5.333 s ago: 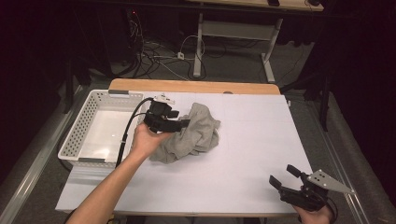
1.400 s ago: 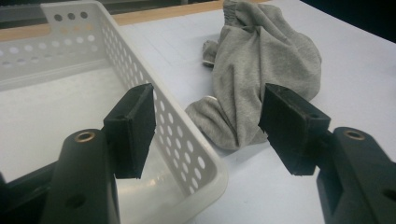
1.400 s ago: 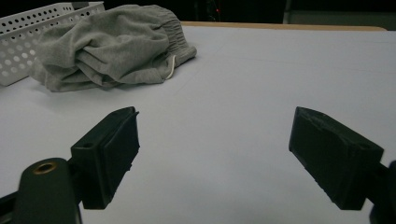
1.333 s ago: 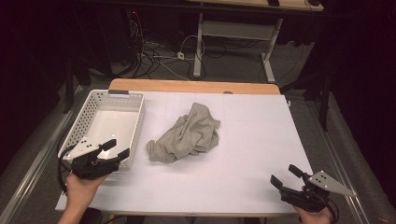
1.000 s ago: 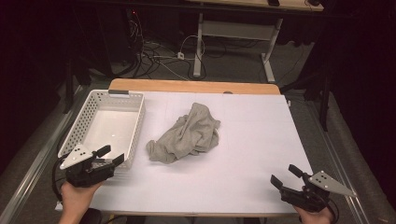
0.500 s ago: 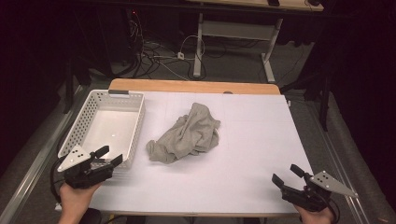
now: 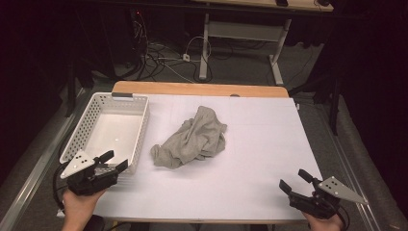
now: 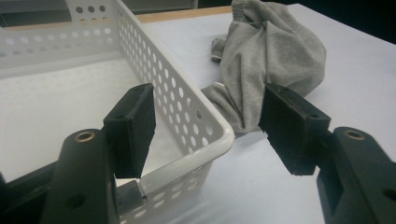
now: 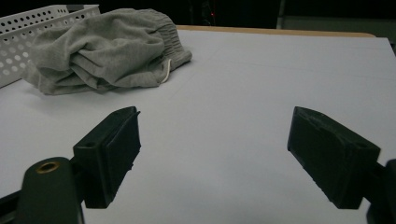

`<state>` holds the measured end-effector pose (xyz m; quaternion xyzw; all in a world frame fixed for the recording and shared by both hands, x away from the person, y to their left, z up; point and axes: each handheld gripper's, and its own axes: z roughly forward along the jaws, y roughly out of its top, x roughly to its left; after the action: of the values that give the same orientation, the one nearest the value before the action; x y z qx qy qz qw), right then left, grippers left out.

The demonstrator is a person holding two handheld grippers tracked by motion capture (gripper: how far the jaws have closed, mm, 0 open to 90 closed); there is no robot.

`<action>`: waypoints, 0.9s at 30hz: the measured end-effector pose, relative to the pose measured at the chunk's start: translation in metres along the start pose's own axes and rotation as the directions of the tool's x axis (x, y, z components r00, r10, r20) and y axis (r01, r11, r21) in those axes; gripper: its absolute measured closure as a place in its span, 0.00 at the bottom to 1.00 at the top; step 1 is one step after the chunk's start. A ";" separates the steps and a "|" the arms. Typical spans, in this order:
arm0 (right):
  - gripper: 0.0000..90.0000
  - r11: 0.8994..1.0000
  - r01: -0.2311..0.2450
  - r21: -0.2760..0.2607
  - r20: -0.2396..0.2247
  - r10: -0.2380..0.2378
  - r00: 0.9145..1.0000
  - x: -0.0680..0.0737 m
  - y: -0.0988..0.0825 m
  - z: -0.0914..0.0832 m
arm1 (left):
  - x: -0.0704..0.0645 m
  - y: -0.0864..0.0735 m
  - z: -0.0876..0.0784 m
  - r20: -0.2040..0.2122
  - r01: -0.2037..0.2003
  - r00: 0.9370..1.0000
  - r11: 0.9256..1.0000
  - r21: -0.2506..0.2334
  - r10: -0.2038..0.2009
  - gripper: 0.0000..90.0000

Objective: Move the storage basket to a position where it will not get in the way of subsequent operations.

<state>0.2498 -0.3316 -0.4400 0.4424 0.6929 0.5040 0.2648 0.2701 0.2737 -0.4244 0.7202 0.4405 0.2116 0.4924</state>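
White sheeting covers the table, with dark floor and cables beyond. From the high view I count 1 cloth, 1 basket and 2 grippers. My left gripper sits by the basket's near corner, jaws released and holding nothing. My right gripper waits at the near right edge, likewise released. The cloth lies crumpled mid-table, well ahead of both.

Left gripper view: the basket's corner stands between my 2 jaws, untouched, and the cloth lies beyond the right jaw.

Right gripper view: bare table between the jaws, the cloth ahead, off past the left jaw.

My guess is the cloth goes into the basket. To do it well, I'd clear the left jaws off the basket rim first, come down on a thick fold near the cloth's middle, and bite deep so no tail drags.
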 end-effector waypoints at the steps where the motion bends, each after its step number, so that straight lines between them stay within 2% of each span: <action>1: 0.19 1.000 0.003 -0.001 0.002 -0.003 1.000 0.000 0.000 0.000 | 0.000 0.000 0.000 0.002 0.001 1.000 1.000 -0.002 -0.001 0.39; 4: 0.19 1.000 -0.006 -0.003 0.002 0.006 1.000 -0.001 0.000 0.000 | -0.003 0.002 0.003 0.011 -0.009 1.000 1.000 0.004 0.009 0.39; 7: 0.20 1.000 0.008 -0.006 -0.006 -0.008 1.000 0.001 0.000 0.000 | -0.009 0.004 0.005 0.017 -0.030 0.999 0.999 0.011 0.030 0.39; 10: 0.20 1.000 0.020 -0.013 -0.005 -0.020 1.000 0.003 0.001 0.000 | -0.012 0.005 0.005 0.032 -0.026 0.999 1.000 0.000 0.026 0.39; 12: 0.22 1.000 0.018 -0.023 -0.021 -0.018 1.000 0.005 0.002 0.001 | -0.014 0.006 0.004 0.039 -0.032 0.999 0.999 -0.003 0.032 0.39; 14: 0.23 0.999 0.037 -0.015 -0.031 -0.037 0.999 0.007 0.002 0.002 | -0.016 0.007 0.005 0.038 -0.044 0.998 0.999 -0.003 0.044 0.39; 20: 0.23 1.000 -0.003 -0.029 -0.056 0.001 0.998 0.010 0.004 0.005 | -0.022 0.010 0.010 0.073 -0.042 0.996 0.999 -0.007 0.042 0.39; 27: 0.23 0.998 0.047 -0.035 -0.065 -0.049 0.997 0.021 0.007 0.012 | -0.029 0.013 0.015 0.088 -0.059 0.994 0.998 -0.012 0.060 0.39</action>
<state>0.2526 -0.3068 -0.4358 0.4041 0.7031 0.5235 0.2614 0.2719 0.2391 -0.4151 0.7394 0.3957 0.1961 0.5082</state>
